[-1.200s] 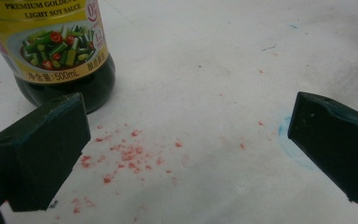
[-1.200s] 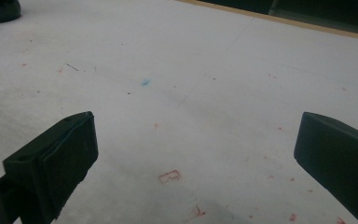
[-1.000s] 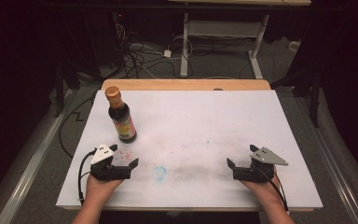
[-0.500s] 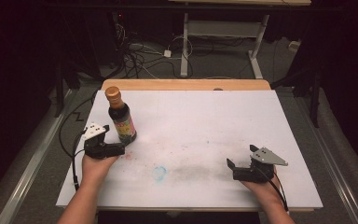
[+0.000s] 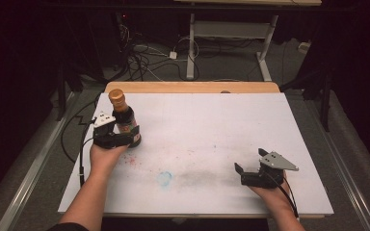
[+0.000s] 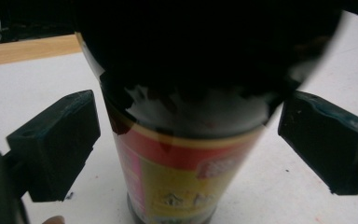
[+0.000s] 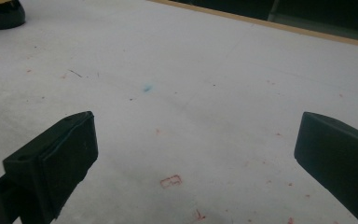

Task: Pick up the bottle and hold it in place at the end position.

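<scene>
Left gripper view, round glossy dark bottle (image 6: 186, 154), red-yellow label

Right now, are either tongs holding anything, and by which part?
Nothing is held yet. The left tongs straddle the bottle at its labelled body, pads just closing but apart from it. The right tongs are open.

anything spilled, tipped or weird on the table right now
Nothing spilled or tipped. The bottle stands upright with its cap on, between the pads of the left claw, which have just been closing but show gaps either side. The white table only carries faint red and blue smudges.
</scene>
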A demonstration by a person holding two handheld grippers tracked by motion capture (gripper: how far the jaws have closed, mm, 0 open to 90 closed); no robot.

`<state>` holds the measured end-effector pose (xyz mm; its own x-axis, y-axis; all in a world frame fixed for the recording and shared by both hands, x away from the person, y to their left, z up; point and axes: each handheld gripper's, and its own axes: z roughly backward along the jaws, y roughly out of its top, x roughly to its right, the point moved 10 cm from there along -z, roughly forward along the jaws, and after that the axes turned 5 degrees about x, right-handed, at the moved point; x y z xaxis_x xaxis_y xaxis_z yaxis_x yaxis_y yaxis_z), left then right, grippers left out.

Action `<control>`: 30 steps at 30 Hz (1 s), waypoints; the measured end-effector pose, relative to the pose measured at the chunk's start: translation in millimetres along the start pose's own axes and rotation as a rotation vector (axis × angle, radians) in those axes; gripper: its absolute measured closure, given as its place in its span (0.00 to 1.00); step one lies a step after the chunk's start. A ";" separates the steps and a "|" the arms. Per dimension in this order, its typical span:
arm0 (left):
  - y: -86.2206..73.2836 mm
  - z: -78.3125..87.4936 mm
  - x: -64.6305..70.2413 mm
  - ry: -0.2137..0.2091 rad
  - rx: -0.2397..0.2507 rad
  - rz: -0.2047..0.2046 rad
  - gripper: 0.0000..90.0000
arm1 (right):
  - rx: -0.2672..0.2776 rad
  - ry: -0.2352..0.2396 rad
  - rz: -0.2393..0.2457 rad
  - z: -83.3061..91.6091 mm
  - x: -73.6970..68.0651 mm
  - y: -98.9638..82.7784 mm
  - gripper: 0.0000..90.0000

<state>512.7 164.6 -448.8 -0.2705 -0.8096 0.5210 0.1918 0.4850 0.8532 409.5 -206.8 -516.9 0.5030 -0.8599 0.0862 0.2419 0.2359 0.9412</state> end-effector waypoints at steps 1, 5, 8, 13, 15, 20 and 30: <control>-0.3 -2.2 -1.5 0.005 -0.002 -0.009 0.07 | 0.003 0.000 0.006 0.2 -0.4 0.8 0.00; 0.7 -6.0 -2.7 0.000 0.007 -0.002 0.15 | 0.002 -0.001 0.010 0.8 -0.8 1.1 0.00; 1.4 -5.1 1.3 -0.010 0.021 -0.023 0.24 | 0.003 -0.001 0.011 0.9 0.2 0.6 0.00; 1.8 -4.9 1.1 -0.002 0.028 -0.043 0.31 | 0.008 -0.012 0.023 2.3 1.5 1.9 0.00; 1.7 -4.6 1.4 -0.001 0.028 -0.047 0.32 | 0.010 -0.013 0.019 3.0 1.3 2.6 0.00; 2.5 -5.4 2.2 0.000 0.018 -0.054 0.32 | 0.010 -0.014 0.008 3.2 2.7 2.3 0.00; 8.4 -5.4 28.5 -0.067 0.022 -0.051 0.32 | 0.023 -0.015 0.002 5.1 5.5 4.4 0.00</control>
<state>511.6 143.8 -426.9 -0.3421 -0.8097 0.4768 0.1554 0.4517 0.8785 409.1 -212.8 -510.6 0.4909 -0.8662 0.0934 0.2218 0.2279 0.9481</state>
